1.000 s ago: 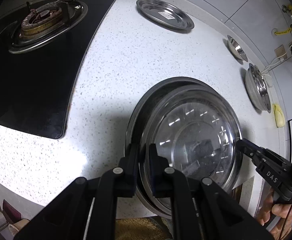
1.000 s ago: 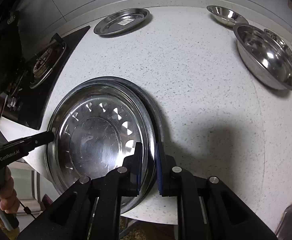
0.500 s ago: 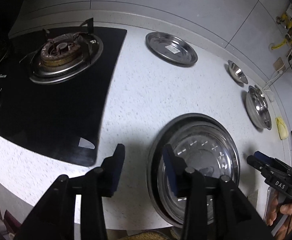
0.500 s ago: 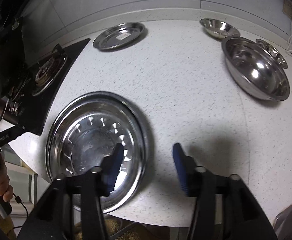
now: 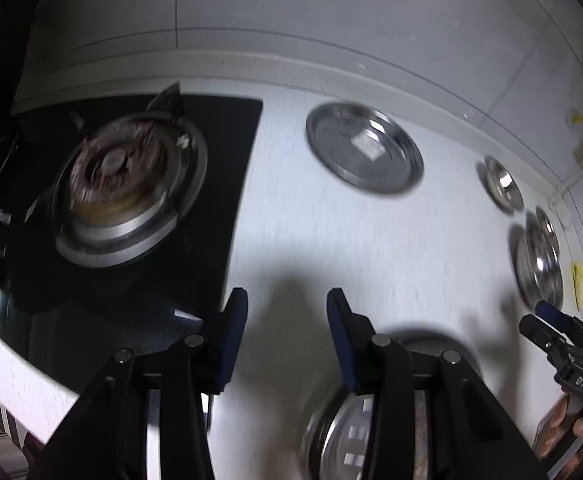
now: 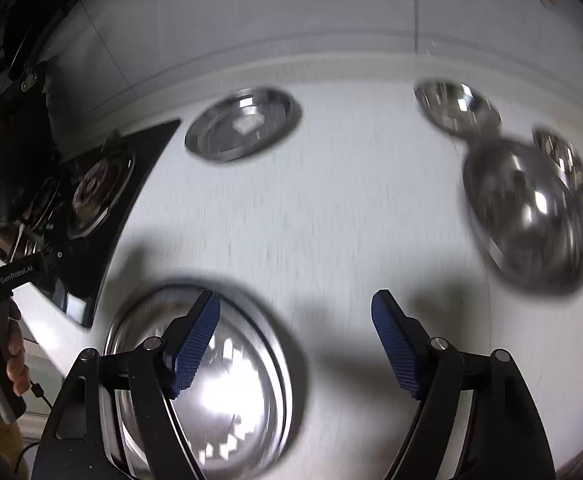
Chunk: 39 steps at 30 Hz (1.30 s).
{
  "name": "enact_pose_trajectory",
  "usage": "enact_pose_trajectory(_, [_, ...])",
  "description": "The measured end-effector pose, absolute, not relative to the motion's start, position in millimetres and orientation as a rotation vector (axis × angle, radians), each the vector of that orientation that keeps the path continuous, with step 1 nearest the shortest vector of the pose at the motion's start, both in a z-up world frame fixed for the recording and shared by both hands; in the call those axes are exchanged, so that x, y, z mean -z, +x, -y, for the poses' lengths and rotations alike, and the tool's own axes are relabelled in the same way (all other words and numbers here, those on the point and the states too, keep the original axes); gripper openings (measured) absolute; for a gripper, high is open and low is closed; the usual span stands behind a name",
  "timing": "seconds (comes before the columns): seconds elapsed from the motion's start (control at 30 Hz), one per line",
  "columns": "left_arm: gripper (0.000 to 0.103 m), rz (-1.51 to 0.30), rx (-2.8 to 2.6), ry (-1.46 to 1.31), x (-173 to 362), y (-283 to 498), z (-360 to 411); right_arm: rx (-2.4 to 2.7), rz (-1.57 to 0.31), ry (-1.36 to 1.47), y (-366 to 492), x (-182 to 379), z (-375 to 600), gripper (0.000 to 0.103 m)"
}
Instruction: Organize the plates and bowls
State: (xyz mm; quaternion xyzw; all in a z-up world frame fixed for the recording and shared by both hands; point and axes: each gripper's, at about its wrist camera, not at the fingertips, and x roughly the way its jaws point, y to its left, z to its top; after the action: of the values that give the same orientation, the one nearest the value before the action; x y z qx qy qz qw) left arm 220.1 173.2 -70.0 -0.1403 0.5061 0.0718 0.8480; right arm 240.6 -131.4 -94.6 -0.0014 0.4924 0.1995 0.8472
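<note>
Your left gripper and right gripper have just been opening; both stand spread with nothing between them. The stacked plates lie on the counter beside the stove, under both tools.

A wide bare strip of tabletop is left open thru the middle. Bounded L by the stove, near edge by the large plate, far side by the flat plate near the wall, R by the big bowl w/ small bowls just beside it.
</note>
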Motion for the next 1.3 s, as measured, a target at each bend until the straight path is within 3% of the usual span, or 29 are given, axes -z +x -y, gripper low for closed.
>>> enact_pose_trajectory(0.1, [0.039,-1.088,-0.152,-0.317,73.9,266.9,-179.3,-0.444,-1.028,-0.004,281.9,89.3,116.4,0.08])
enact_pose_trajectory(0.3, [0.039,-1.165,-0.153,-0.331,105.7,358.2,-190.0,-0.51,-1.072,0.047,374.4,105.3,83.5,0.08])
enact_pose_trajectory(0.63, [0.038,-1.186,-0.104,-0.405,142.8,431.9,-200.5,-0.515,-1.135,0.094,462.7,152.2,43.3,0.078])
enact_pose_trajectory(0.87, [0.038,-1.187,-0.065,-0.43,149.7,445.2,-203.7,-0.542,-1.18,0.085,472.2,168.5,30.6,0.05])
enact_pose_trajectory(0.97, [0.038,-1.178,-0.063,-0.421,148.9,443.7,-202.2,-0.558,-1.19,0.079,478.3,170.0,22.8,0.032])
enact_pose_trajectory(1.03, [0.033,-1.174,-0.065,-0.42,148.3,443.8,-202.9,-0.547,-1.194,0.089,479.6,171.8,20.9,0.023])
enact_pose_trajectory(1.07, [0.024,-1.177,-0.06,-0.419,149.5,444.3,-200.8,-0.546,-1.199,0.09,481.4,172.5,21.6,0.016])
enact_pose_trajectory(1.2, [0.01,-1.146,-0.09,-0.402,148.6,440.8,-200.9,-0.509,-1.196,0.067,481.0,172.6,11.4,0.014])
enact_pose_trajectory(1.3, [0.009,-1.101,-0.089,-0.448,133.9,431.1,-209.5,-0.499,-1.169,0.087,480.8,162.1,12.5,0.012])
